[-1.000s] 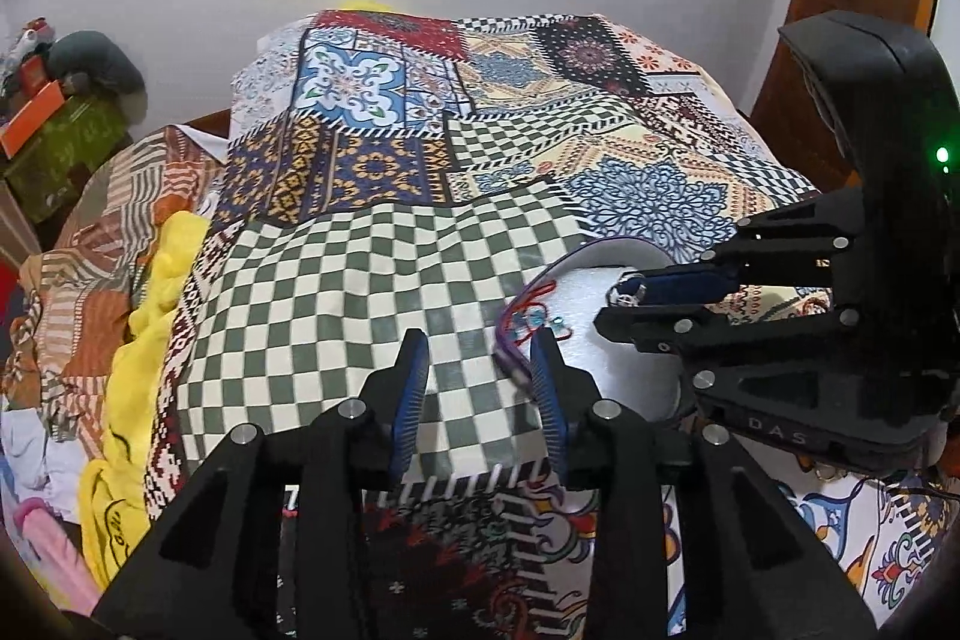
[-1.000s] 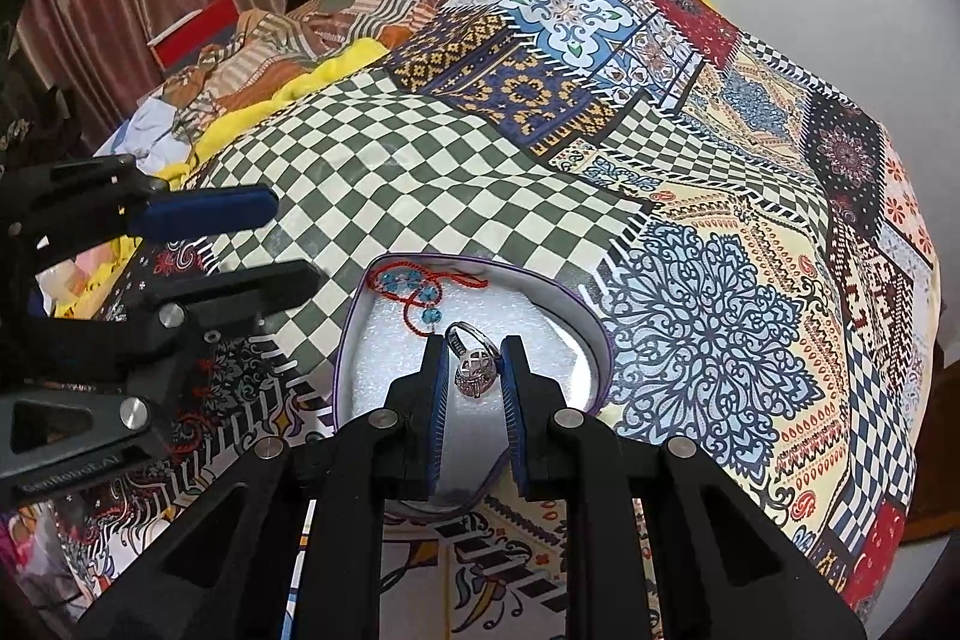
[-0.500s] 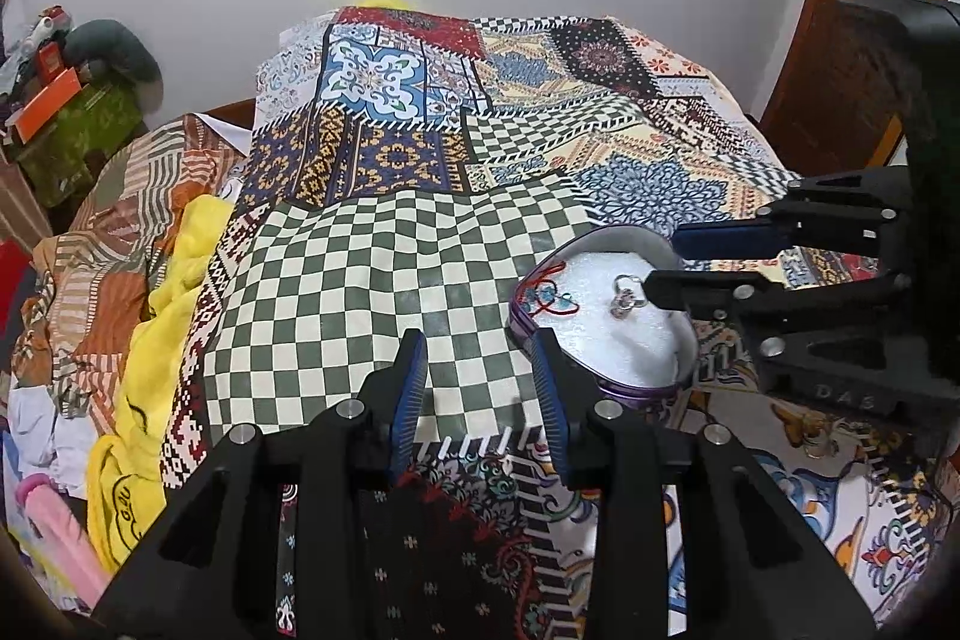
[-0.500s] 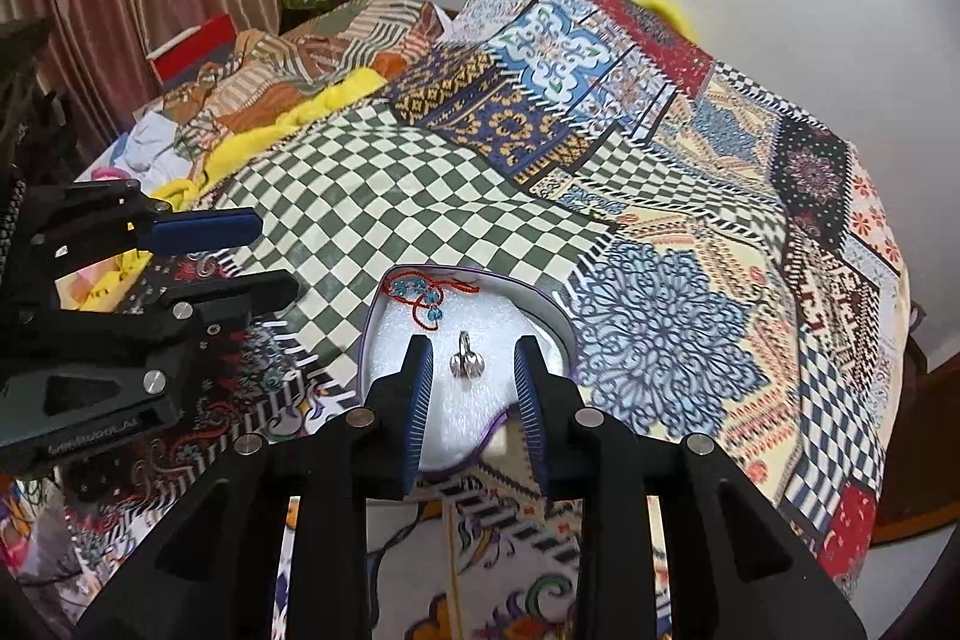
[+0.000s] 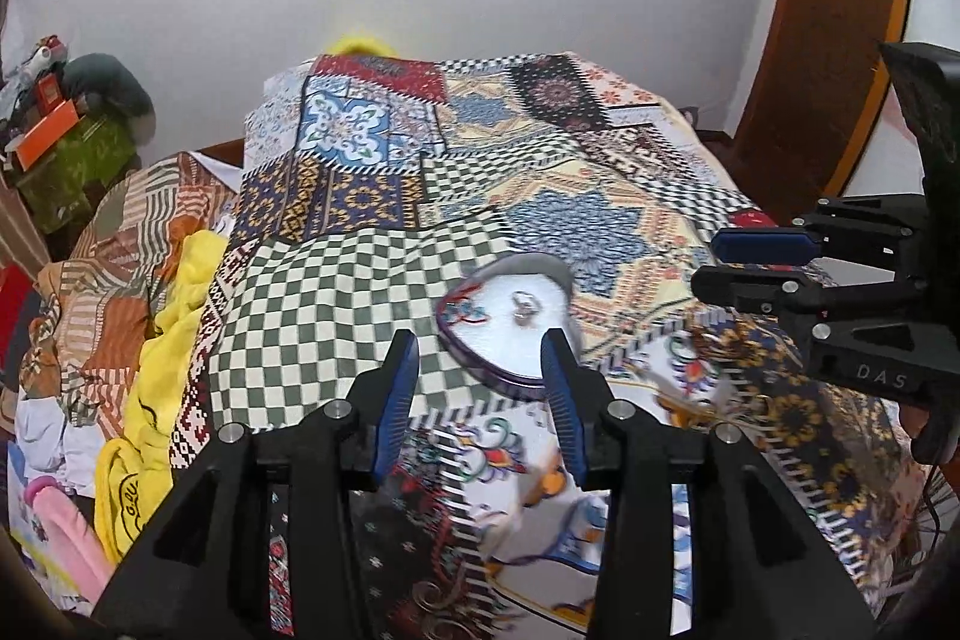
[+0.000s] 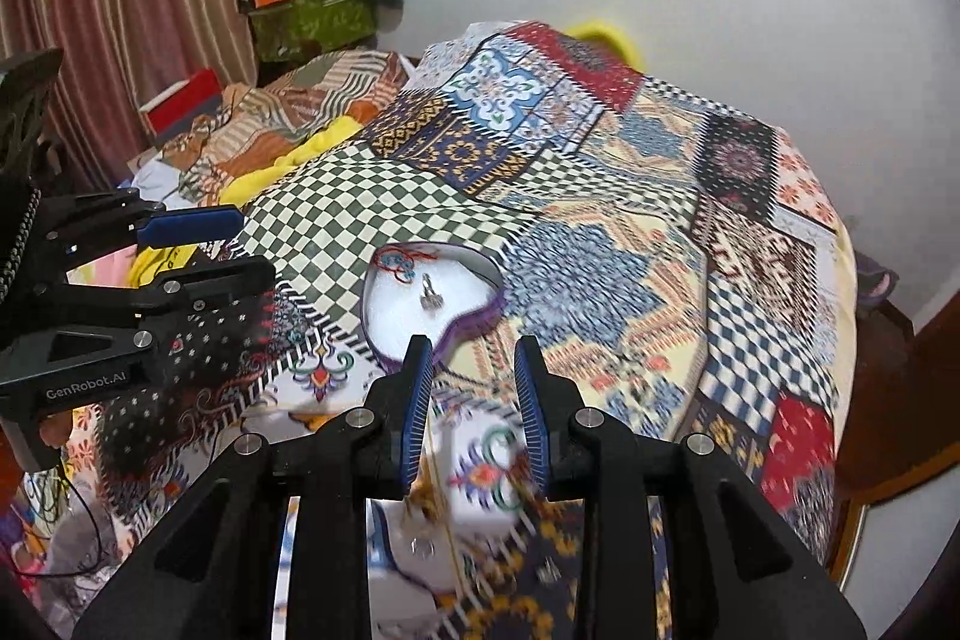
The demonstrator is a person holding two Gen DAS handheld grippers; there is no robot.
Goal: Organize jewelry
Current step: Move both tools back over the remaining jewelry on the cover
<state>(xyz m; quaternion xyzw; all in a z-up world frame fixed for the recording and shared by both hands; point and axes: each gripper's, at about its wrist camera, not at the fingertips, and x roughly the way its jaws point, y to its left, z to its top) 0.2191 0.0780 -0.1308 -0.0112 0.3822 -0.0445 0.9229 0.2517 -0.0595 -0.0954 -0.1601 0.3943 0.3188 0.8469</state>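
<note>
A purple heart-shaped box (image 6: 474, 325) with a white lining lies on the patchwork bedspread; it also shows in the left wrist view (image 5: 480, 367). In it lie a silver ring (image 6: 429, 297) and a red and blue beaded string (image 6: 401, 263); the ring (image 5: 523, 308) and the string (image 5: 465, 311) show in the left wrist view too. My right gripper (image 6: 474, 403) is open and empty, just in front of the box. My left gripper (image 5: 480, 400) is open and empty, near the box's front edge. A second piece of the box with small jewelry (image 6: 420, 544) lies blurred below the right gripper.
The bedspread (image 5: 360, 292) covers the bed. Piled clothes and a yellow cloth (image 5: 174, 316) lie at the left. A green box with an orange one on it (image 6: 306, 10) stands against the wall. A wooden door frame (image 5: 840, 40) is at the right.
My right gripper let go of the silver ring in the box, opened and drew back. Both grippers have pulled back and up from the box.
</note>
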